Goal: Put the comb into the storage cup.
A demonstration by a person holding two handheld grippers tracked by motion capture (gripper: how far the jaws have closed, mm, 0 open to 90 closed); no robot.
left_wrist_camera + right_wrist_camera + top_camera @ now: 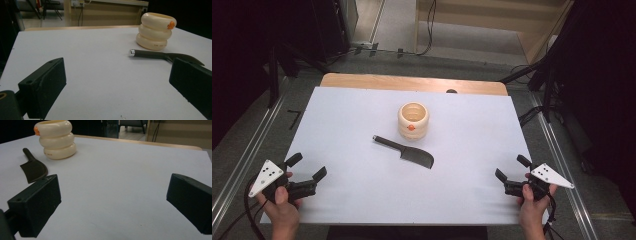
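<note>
White table sheet [362,200] is carrying everything. You're holding the left gripper [307,167] at the near left corner, jaws wide apart, gripping nothing. Black knife [404,151] is lying mid-table, just beside the cream pot [413,120]. You're keeping the right gripper [511,167] spread too, touching nothing.

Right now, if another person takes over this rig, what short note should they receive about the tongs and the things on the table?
Left tongs: open, empty, near the table's front left corner.
Right tongs: open, empty, near the front right corner.
Dark knife: lies flat mid-table, handle toward the far left, blade toward the near right.
Cream ringed holder: upright just behind the knife, apart from it.
Done: nothing grasped yet.
Left: probably to pick up the knife; the holder may be its destination.
</note>
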